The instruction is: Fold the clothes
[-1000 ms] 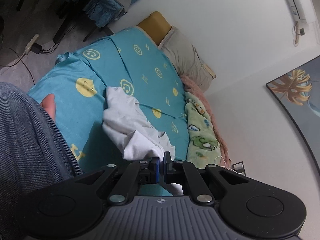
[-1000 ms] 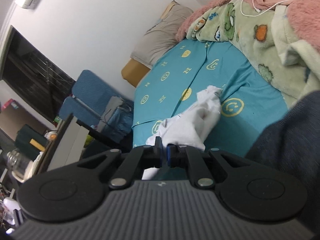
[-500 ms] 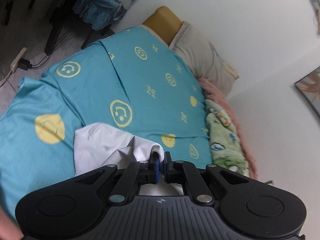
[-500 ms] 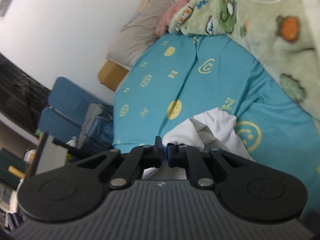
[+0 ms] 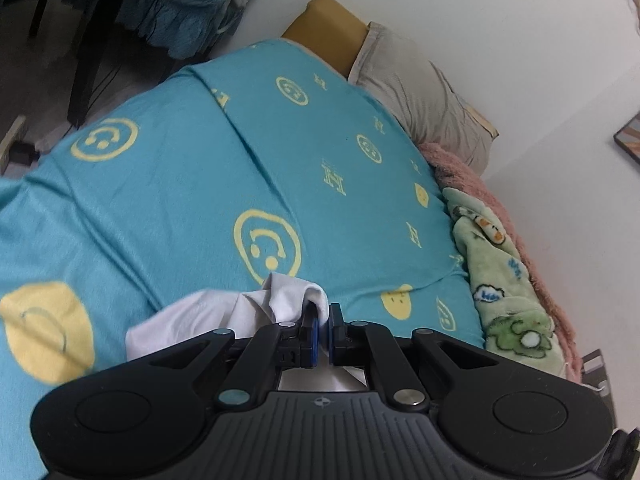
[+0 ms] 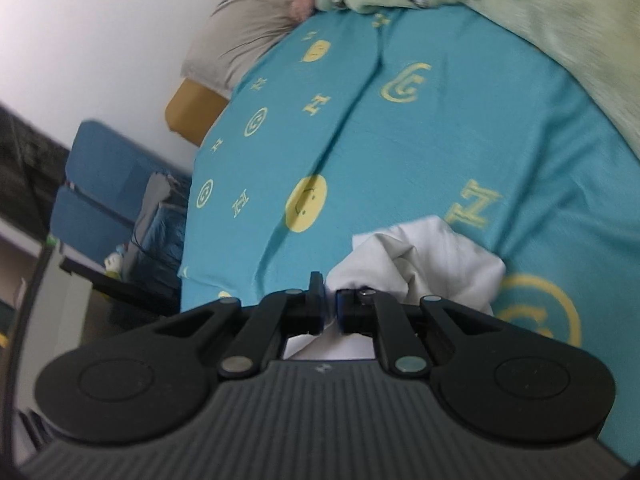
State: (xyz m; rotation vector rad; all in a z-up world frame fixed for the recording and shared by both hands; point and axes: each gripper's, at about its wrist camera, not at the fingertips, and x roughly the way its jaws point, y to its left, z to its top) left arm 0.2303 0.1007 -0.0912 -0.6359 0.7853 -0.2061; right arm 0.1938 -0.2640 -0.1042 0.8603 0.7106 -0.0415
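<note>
My left gripper point(image 5: 323, 312) pinched tight on bunched corner of white garment point(image 5: 224, 312); cloth trails off to left of fingers, low over teal bedsheet point(image 5: 168, 200). My right gripper point(image 6: 329, 300) likewise clamped on another edge of same garment, bulk crumpled just right of fingers. Two-point hold likely meant for spreading cloth flat ahead of first fold. Left view alone shows framed picture point(image 5: 628, 140) on wall; right view alone shows blue chair point(image 6: 96, 184) beyond bed. Green blanket point(image 5: 504, 280) far right.
</note>
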